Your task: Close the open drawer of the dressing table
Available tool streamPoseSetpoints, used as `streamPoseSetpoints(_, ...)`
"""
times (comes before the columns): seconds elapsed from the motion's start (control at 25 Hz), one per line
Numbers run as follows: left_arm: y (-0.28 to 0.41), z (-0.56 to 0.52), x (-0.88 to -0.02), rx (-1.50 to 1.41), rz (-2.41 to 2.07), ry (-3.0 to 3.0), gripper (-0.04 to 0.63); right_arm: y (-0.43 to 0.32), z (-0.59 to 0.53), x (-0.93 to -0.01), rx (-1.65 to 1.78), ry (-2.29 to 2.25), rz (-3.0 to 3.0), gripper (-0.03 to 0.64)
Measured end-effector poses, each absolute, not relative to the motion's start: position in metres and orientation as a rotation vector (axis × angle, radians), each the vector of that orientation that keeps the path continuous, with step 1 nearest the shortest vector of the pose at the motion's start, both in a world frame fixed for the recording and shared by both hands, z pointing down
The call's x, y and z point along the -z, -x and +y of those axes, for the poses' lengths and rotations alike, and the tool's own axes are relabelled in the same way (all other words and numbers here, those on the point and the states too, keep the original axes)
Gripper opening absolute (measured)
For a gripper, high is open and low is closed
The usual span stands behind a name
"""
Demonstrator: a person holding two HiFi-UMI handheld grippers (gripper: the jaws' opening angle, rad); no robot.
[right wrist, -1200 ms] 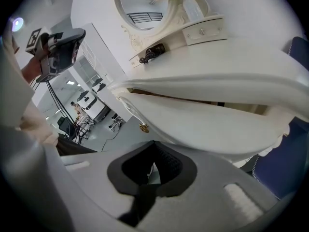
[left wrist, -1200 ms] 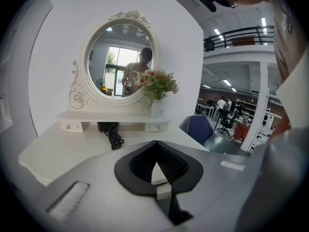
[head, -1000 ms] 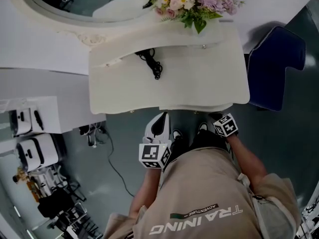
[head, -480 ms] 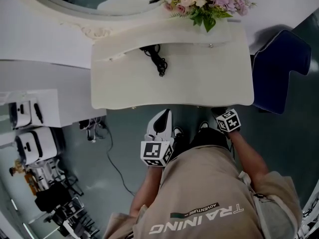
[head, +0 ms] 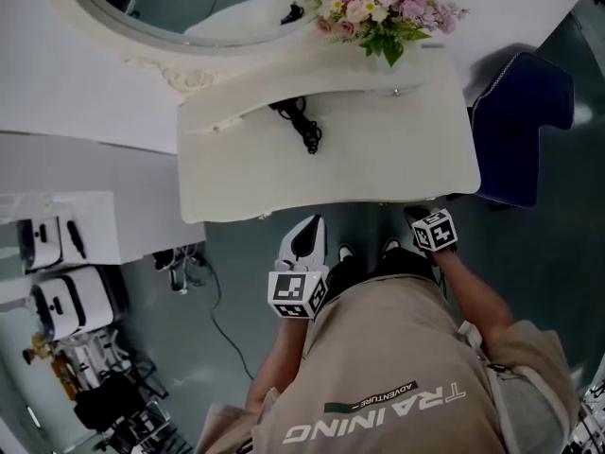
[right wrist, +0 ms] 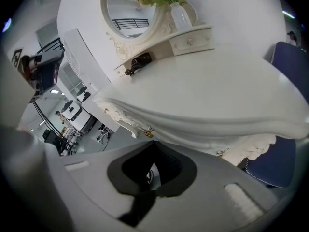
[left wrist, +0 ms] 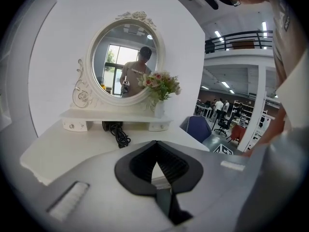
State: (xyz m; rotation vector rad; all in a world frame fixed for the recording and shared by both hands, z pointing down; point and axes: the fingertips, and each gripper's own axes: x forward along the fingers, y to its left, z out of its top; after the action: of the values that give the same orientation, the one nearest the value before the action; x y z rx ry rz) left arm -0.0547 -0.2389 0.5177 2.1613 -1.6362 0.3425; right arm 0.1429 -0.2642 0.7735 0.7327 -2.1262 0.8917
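Note:
The white dressing table (head: pixel 378 149) stands in front of me, seen from above in the head view. Its carved front apron with a gold handle (right wrist: pixel 147 132) fills the right gripper view; no drawer shows pulled out from under the top. My left gripper (head: pixel 310 223) hangs just before the front edge, left of centre, jaws shut and empty (left wrist: pixel 155 143). My right gripper (head: pixel 416 216) sits at the front edge further right, below the tabletop, also shut on nothing (right wrist: pixel 153 144). Two small drawers (right wrist: pixel 190 41) under the mirror shelf look closed.
A round mirror (head: pixel 161 8), a vase of pink flowers (head: pixel 383 8) and a black coiled cable (head: pixel 301 126) sit on the table. A dark blue chair (head: pixel 515 126) stands at the right. White equipment shelves (head: pixel 57 244) and floor cables (head: pixel 203 291) lie left.
The head view has shifted slightly, so the table sits a little differently in frame. Both grippers stay shut at the table's front edge, hardly moved.

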Motion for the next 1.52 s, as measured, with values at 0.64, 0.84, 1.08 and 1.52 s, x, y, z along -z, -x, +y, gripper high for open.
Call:
streamPoseSetpoints(0.64,0.062,-0.215,-0.489,-0.283,-1.506,-2.342,0.018,-0.117,-0.25,-0.576,-0.504,-0.91,-2.458,0.002)
streamPoseSetpoints(0.84,0.061,-0.22,-0.467,-0.241,-1.451,-2.411,0.018,-0.107,-0.269,-0.517,-0.388,-1.006,-2.536,0.002)
streamPoseSetpoints(1.08,0.07,-0.224,-0.441,-0.203,-1.471,-2.466,0.018,-0.093,-0.27,-0.465,-0.296,-1.05,-2.6,0.002)
streamPoseSetpoints(1.52,0.085,-0.25,-0.37,-0.057,-1.521,-2.567,0.018,-0.081,-0.264,-0.384,-0.011,-1.085,-2.679,0.002)
